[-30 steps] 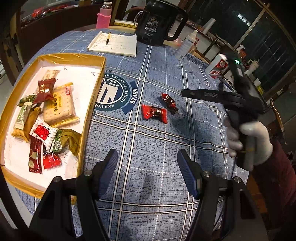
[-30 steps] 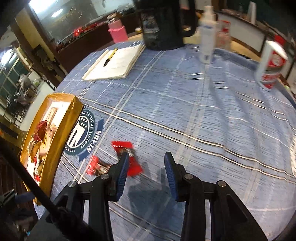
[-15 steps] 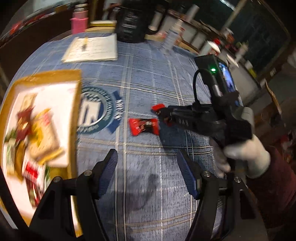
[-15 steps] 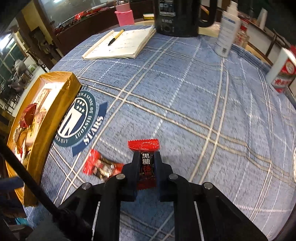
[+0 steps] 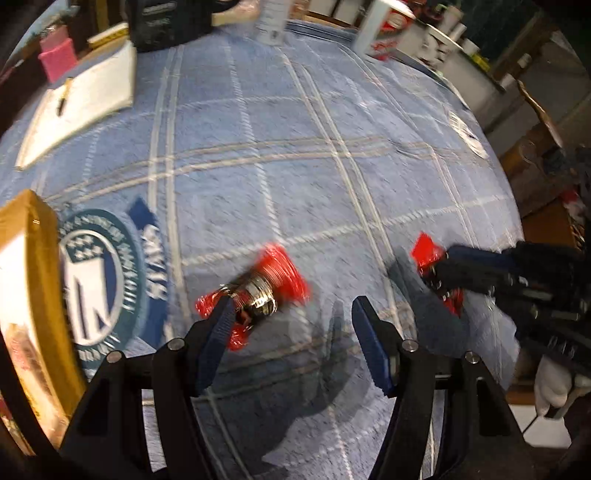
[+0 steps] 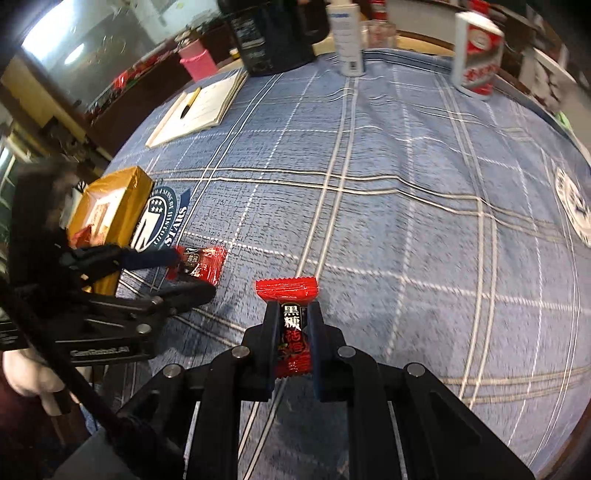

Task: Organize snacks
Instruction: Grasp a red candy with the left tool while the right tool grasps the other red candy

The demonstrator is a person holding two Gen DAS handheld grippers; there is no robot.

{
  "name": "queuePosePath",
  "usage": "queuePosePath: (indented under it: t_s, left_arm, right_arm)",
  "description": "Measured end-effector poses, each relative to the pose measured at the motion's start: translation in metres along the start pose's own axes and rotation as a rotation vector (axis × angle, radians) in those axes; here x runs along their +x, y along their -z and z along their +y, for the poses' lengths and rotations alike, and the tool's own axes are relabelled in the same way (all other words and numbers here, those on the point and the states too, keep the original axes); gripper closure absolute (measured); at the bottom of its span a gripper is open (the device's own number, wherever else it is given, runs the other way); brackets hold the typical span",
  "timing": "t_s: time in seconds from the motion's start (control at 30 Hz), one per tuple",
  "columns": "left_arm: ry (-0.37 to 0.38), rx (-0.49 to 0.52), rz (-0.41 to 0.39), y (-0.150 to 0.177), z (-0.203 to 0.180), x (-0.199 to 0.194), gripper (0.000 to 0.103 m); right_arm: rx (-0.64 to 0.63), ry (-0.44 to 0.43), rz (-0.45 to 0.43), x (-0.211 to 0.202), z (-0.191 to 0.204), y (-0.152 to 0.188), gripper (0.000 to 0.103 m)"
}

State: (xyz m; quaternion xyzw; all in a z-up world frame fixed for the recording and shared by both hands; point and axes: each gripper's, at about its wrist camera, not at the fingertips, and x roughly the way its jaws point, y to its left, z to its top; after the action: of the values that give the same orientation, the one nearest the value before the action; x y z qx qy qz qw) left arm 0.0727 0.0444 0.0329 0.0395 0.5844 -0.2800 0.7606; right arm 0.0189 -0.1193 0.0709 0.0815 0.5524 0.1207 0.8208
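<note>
On the blue plaid tablecloth [image 6: 406, 155], two red-wrapped candies are in play. Right gripper [image 6: 291, 332]: jaws pressed in on a red candy packet [image 6: 293, 325] with black lettering, its crimped top edge sticking out past the fingertips toward 12 o'clock; whether its lower edge touches the cloth cannot be told. In the left wrist view the same gripper shows at 3 o'clock, packet ends poking out either side of its tips, a white-gloved hand [image 5: 554, 384] on the handle below. Left gripper [image 5: 291, 321]: fingers spread, having just eased slightly inward; the second red candy [image 5: 258, 291], shiny and blurred, lies on the cloth against the left finger [image 5: 218, 325], the right finger well clear of it. From the right wrist view that candy sits at 9 o'clock, between the left gripper's tips, not visibly pinched. Gold-rimmed tray [image 6: 122, 206] farther out at 9 o'clock, beside the round STARS emblem [image 6: 159, 221] printed on the cloth; some wrapped snacks are visible inside, details blurred. At the far table edge, 11 to 1 o'clock: open notebook [image 6: 199, 107] with a pen [image 6: 190, 101] on it, black kettle [image 6: 273, 33], white bottle [image 6: 347, 37], red-and-white canister [image 6: 478, 55].
</note>
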Motion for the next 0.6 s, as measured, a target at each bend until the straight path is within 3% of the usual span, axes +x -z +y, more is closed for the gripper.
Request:
queuePosePath:
  t_s: [0.1, 0.17, 0.27, 0.4, 0.6]
  left_arm:
    - [0.099, 0.029, 0.051, 0.014, -0.017, -0.001, 0.045]
    - [0.095, 0.043, 0.044, 0.018, -0.025, -0.007, 0.045]
    - [0.099, -0.044, -0.01, 0.017, -0.018, -0.017, 0.045]
    - [-0.013, -0.172, -0.062, 0.004, 0.0, -0.009, 0.044]
    - [-0.128, -0.154, -0.085, -0.001, -0.007, 0.01, 0.045]
  right_arm:
    - [0.035, -0.031, -0.003, -0.007, -0.007, 0.006, 0.09]
    - [0.043, -0.04, -0.002, -0.008, -0.008, 0.01, 0.09]
    - [0.04, -0.033, -0.005, -0.01, -0.009, 0.017, 0.09]
    - [0.063, -0.04, -0.007, -0.011, -0.013, 0.022, 0.09]
    - [0.059, -0.037, -0.008, -0.014, -0.012, 0.03, 0.09]
